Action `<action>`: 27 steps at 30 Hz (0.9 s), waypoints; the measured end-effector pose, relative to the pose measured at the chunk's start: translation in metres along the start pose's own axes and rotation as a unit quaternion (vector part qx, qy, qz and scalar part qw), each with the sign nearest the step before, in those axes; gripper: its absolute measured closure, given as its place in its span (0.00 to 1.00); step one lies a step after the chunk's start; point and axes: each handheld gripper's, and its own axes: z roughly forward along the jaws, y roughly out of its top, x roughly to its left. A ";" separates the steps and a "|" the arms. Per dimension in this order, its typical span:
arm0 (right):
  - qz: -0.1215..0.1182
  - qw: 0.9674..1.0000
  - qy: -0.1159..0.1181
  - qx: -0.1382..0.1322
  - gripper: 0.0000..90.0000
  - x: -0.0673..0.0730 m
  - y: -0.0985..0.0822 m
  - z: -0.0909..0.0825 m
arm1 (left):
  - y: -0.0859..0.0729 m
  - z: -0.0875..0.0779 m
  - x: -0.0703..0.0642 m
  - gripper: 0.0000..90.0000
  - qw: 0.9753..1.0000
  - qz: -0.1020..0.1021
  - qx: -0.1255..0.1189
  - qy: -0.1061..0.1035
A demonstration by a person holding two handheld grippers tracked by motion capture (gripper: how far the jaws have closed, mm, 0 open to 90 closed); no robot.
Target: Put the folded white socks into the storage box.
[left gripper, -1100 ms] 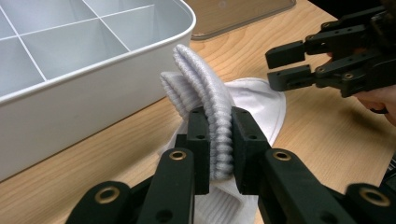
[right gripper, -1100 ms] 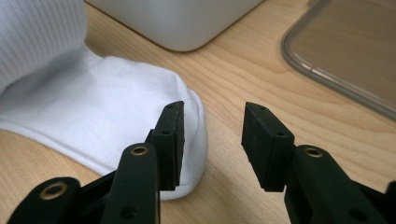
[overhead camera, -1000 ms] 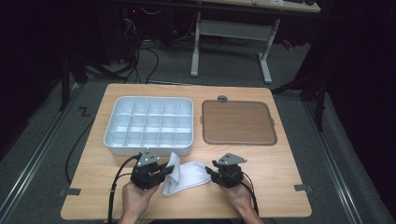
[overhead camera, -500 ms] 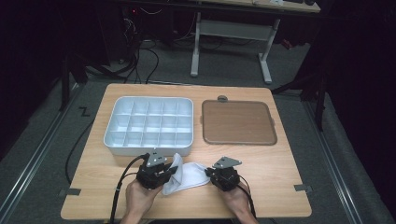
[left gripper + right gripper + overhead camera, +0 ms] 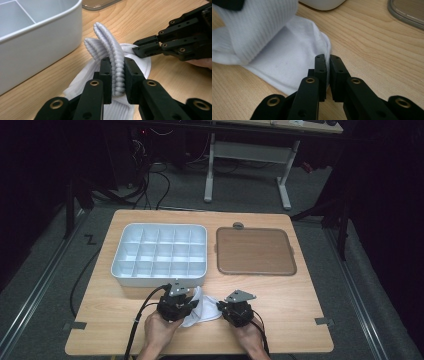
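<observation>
A white sock (image 5: 204, 312) lies on the wooden table near its front edge, between my two grippers. My left gripper (image 5: 117, 67) is shut on the sock's ribbed cuff (image 5: 110, 42), which stands up folded between the pads and is lifted over the rest of the sock. In the high view the left gripper (image 5: 191, 304) is at the sock's left. My right gripper (image 5: 328, 62) is shut on the thin edge of the sock (image 5: 287, 62) at its other end, low on the table. In the left gripper view the right gripper (image 5: 140, 48) comes in from the right.
A white compartment tray (image 5: 120, 265) stands just behind the sock, its wall (image 5: 50, 42) close to the left gripper. To the tray's right a brown lid (image 5: 255, 251) lies flat. Bare wood extends to the right of the right gripper.
The left gripper has moved right with the cuff, so the sock is bunched shorter between the grippers. The right gripper has shifted slightly toward the sock.
</observation>
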 end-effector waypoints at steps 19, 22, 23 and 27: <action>0.007 1.000 0.007 -0.003 0.96 0.000 0.000 0.003 | -0.021 0.031 -0.014 0.85 0.999 0.036 0.031 -0.010; 0.007 1.000 0.008 -0.001 0.96 -0.001 0.000 0.003 | -0.023 0.034 -0.012 0.85 0.999 0.030 0.038 -0.012; 0.007 1.000 0.008 -0.001 0.95 -0.001 0.000 0.003 | -0.024 0.034 -0.012 0.83 0.999 0.032 0.040 -0.012; 0.006 1.000 0.011 -0.001 0.95 -0.002 0.001 0.004 | -0.024 0.033 -0.014 0.78 0.999 0.032 0.036 -0.018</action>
